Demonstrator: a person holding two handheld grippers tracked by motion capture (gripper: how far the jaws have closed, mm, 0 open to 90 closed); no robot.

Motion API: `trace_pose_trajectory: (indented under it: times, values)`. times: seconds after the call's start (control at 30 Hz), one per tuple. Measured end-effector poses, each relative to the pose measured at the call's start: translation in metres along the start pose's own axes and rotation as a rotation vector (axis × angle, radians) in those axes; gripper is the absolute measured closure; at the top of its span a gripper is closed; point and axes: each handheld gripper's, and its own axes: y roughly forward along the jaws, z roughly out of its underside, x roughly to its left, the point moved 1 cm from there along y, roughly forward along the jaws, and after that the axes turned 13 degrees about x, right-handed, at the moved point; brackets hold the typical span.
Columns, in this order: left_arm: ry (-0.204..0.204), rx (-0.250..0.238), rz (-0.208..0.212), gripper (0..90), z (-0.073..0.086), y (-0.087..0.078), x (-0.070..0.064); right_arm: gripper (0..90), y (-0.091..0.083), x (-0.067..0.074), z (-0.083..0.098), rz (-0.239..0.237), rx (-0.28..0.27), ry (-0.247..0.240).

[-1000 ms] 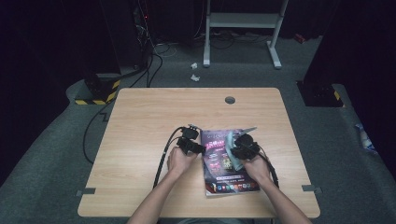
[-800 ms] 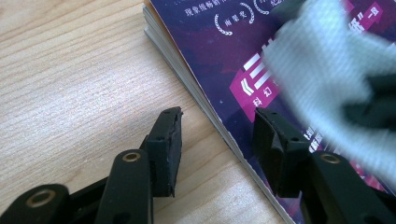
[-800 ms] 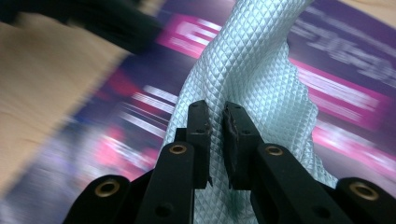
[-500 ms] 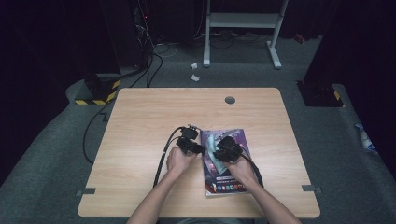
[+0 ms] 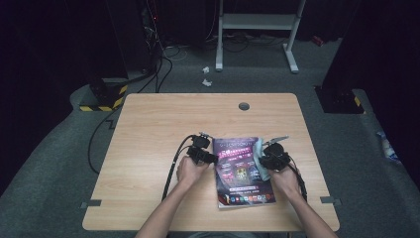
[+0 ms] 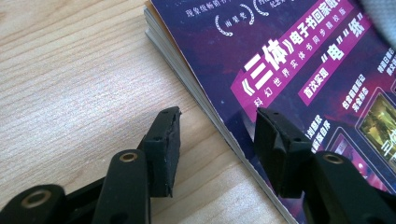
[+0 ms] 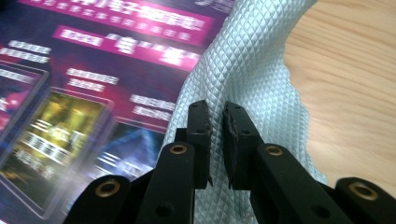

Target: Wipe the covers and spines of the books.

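Your forearms come up from the bottom edge of the high view and meet just below the frame's centre, one on each side of the book (image 5: 242, 171) lying flat on the counter (image 5: 158, 129). Your left gripper (image 5: 204, 154) sits at the book's left edge, level and low; its fingers (image 6: 163, 149) have just been opening and stand apart, one over bare wood, the other over the purple cover, straddling the page edge without clamping it. Your right gripper (image 5: 274, 157) rests at the book's upper right corner, its fingers (image 7: 200, 140) pinched shut on a fold of the pale quilted cloth (image 7: 252, 70), which drapes across cover and wood. A round cable hole (image 5: 243, 106) lies well above, unobstructed.
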Motion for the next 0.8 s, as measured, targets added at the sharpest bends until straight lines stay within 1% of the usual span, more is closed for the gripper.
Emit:
trace_pose_trajectory:
  times: [0.03,0.1,0.17,0.23,0.27,0.3,0.33,0.37,0.4,0.43,0.47,0.5,0.53,0.6,0.63,0.7,0.77,0.8]
  values:
    - [-0.003,-0.001,0.001,50.7,0.0,0.0,0.0,81.7,0.002,0.007,-0.004,-0.021,0.001,-0.007]
    - [0.002,-0.001,0.0,50.8,0.0,0.0,0.0,81.7,0.006,0.024,-0.013,-0.041,0.001,-0.052]
    - [0.007,0.004,-0.001,50.8,0.0,0.0,0.001,81.7,0.011,0.048,-0.025,-0.063,0.0,-0.115]
    - [0.009,0.005,-0.001,50.8,0.0,0.0,0.001,81.7,0.015,0.07,-0.034,-0.095,-0.005,-0.157]
    - [0.009,0.005,-0.002,50.8,0.0,0.0,0.001,81.7,0.017,0.081,-0.038,-0.105,-0.011,-0.187]
    - [0.009,0.006,-0.003,50.9,0.0,0.0,0.001,81.7,0.018,0.088,-0.04,-0.114,-0.012,-0.192]
    - [0.01,0.006,-0.005,50.9,0.0,0.0,0.0,81.7,0.018,0.096,-0.042,-0.121,-0.007,-0.183]
    - [0.009,0.005,-0.003,51.3,0.0,0.0,0.001,81.7,0.02,0.098,-0.044,-0.109,-0.017,-0.222]
    - [0.008,0.003,-0.003,51.6,0.0,0.0,0.001,81.7,0.02,0.1,-0.045,-0.108,-0.015,-0.219]
    - [0.01,0.004,-0.003,51.5,0.0,0.0,0.001,81.7,0.02,0.099,-0.044,-0.114,-0.019,-0.22]
    - [0.012,0.004,-0.002,51.5,0.0,0.0,0.001,81.6,0.02,0.097,-0.043,-0.137,-0.014,-0.199]
    - [0.011,0.002,-0.002,51.5,0.0,0.0,0.001,81.6,0.02,0.093,-0.043,-0.141,-0.016,-0.198]
    - [0.01,0.0,-0.002,51.5,0.0,0.0,0.001,81.6,0.019,0.089,-0.041,-0.128,-0.015,-0.202]
    - [0.009,0.001,0.0,51.5,0.0,0.0,0.001,81.6,0.016,0.079,-0.036,-0.102,-0.011,-0.19]
    - [0.009,0.0,-0.001,51.5,0.0,0.0,0.001,81.5,0.015,0.072,-0.031,-0.094,-0.008,-0.166]
    - [0.0,-0.003,0.002,51.7,0.0,0.0,0.001,81.5,0.011,0.051,-0.022,-0.075,-0.019,-0.128]
    - [-0.003,-0.003,0.003,52.0,0.0,0.0,0.001,81.4,0.008,0.029,-0.011,-0.065,-0.028,-0.06]
    - [-0.002,-0.002,0.004,52.0,0.0,0.0,0.001,81.4,0.006,0.015,-0.005,-0.068,-0.036,-0.013]
